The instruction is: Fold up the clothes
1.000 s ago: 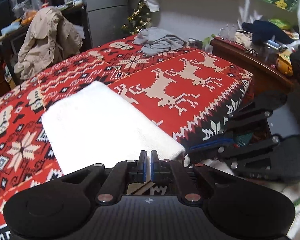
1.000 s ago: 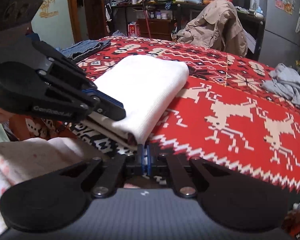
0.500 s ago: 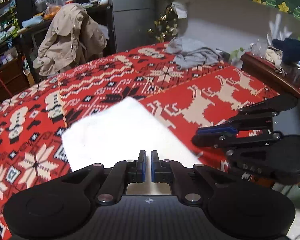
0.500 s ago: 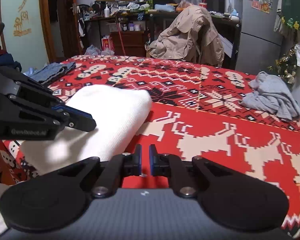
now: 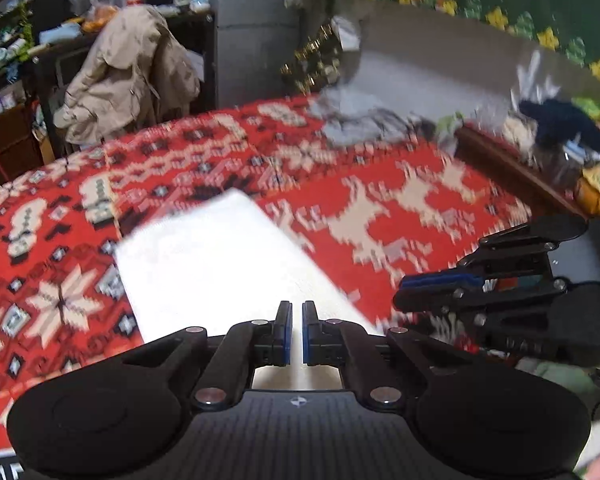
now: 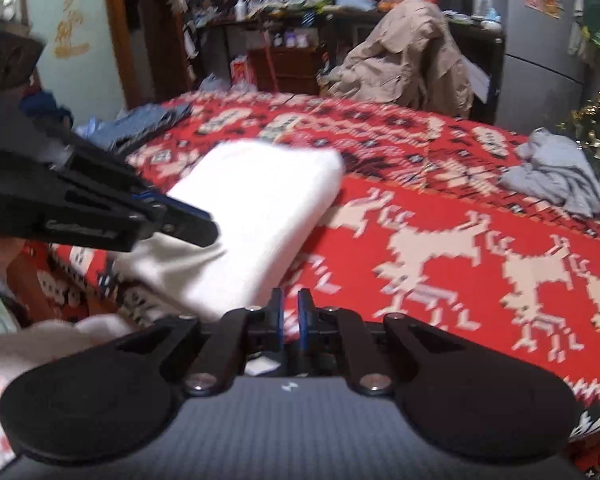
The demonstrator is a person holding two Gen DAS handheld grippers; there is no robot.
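Hand-held grippers, count: two; left hand-held gripper [image 5: 296, 334] and right hand-held gripper [image 6: 289, 322], each also seen from the other's camera
Left hand-held gripper, state: closed, only a thin slit between the blue pads; nothing between them; it hangs above the near end of the white garment
Right hand-held gripper, state: closed to a narrow slit, empty; it sits off the garment's near right corner
White garment, count: one; folded white garment [image 6: 256, 216] in a thick rectangle, lying flat on the red patterned cover [image 6: 440, 216] near its front edge, long side running away from the cameras
Other clothes, count: one crumpled grey garment [image 6: 556, 176] at the far right of the cover, well apart from the white one; one folded blue denim piece [image 6: 140, 126] at the far left edge; one beige jacket [image 6: 404, 64] draped over furniture behind
Cover pattern: white reindeer, three seen whole in the right wrist view; snowflake motifs
Writing: pale lettering on the side of the left hand-held gripper, too blurred to read; yellow wall markings at upper left, unreadable; poster on grey cabinet [image 6: 540, 20], unreadable
Image quality: motion blur in both views
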